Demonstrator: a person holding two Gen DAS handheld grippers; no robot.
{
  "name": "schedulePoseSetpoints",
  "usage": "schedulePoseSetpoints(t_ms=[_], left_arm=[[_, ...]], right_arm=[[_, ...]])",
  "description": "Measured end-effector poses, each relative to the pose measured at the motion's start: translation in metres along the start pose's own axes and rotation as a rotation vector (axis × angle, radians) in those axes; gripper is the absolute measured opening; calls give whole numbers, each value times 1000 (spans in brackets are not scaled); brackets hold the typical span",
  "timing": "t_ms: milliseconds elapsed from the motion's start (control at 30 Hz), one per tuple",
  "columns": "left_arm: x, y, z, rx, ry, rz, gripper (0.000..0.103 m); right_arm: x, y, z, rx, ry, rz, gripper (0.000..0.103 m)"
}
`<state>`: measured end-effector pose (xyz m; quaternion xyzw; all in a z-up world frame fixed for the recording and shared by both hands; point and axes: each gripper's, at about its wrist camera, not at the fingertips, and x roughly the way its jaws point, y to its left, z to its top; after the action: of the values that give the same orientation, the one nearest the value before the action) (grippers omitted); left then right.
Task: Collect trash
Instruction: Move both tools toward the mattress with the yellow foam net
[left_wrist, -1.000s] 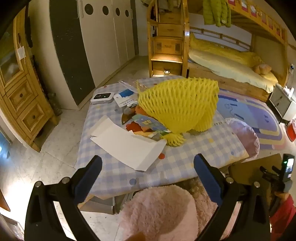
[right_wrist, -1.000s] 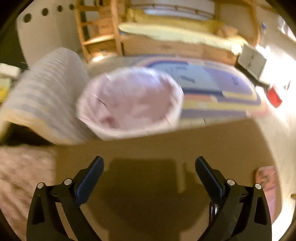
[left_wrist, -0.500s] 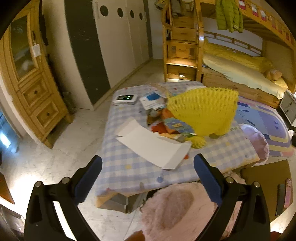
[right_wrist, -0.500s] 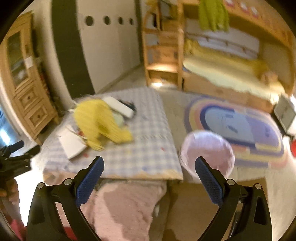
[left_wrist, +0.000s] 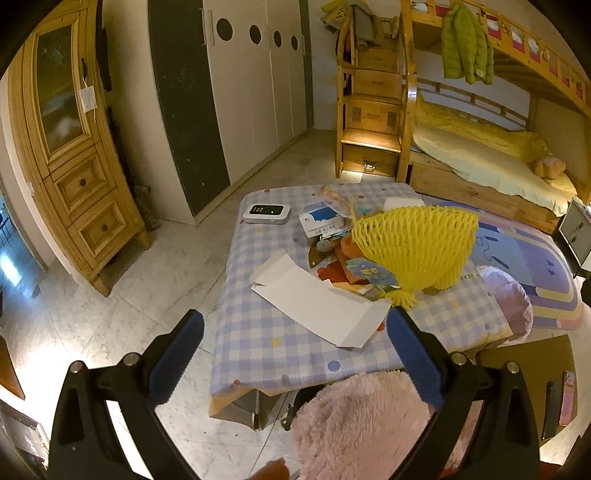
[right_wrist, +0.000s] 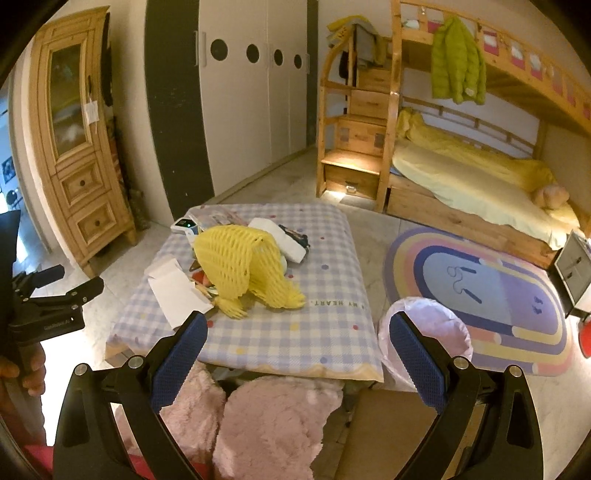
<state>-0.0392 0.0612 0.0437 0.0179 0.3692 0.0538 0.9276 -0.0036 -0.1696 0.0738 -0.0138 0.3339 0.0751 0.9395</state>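
Both grippers (left_wrist: 293, 332) (right_wrist: 297, 334) wide, empty; yellow foam net (right_wrist: 243, 267) well ahead on table (right_wrist: 325, 332).

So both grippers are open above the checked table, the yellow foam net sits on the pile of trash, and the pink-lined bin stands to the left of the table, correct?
Not quite: in the right wrist view the pink-lined bin stands on the floor to the right of the table, beside the rug. The rest holds: the left gripper and right gripper are open, and the yellow foam net sits on the pile.

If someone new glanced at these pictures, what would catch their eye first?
Probably the big yellow foam net heaped over wrappers in the middle of the checked table, with a white flattened carton beside it. Next, the pink-lined bin on the floor at the table's corner.
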Motion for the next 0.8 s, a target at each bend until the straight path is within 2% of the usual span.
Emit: schedulePoseSetpoints(t_ms=[800], left_arm=[[12,0,-5,-3,25,5,96]], right_arm=[[8,1,-3,3,13,1,97]])
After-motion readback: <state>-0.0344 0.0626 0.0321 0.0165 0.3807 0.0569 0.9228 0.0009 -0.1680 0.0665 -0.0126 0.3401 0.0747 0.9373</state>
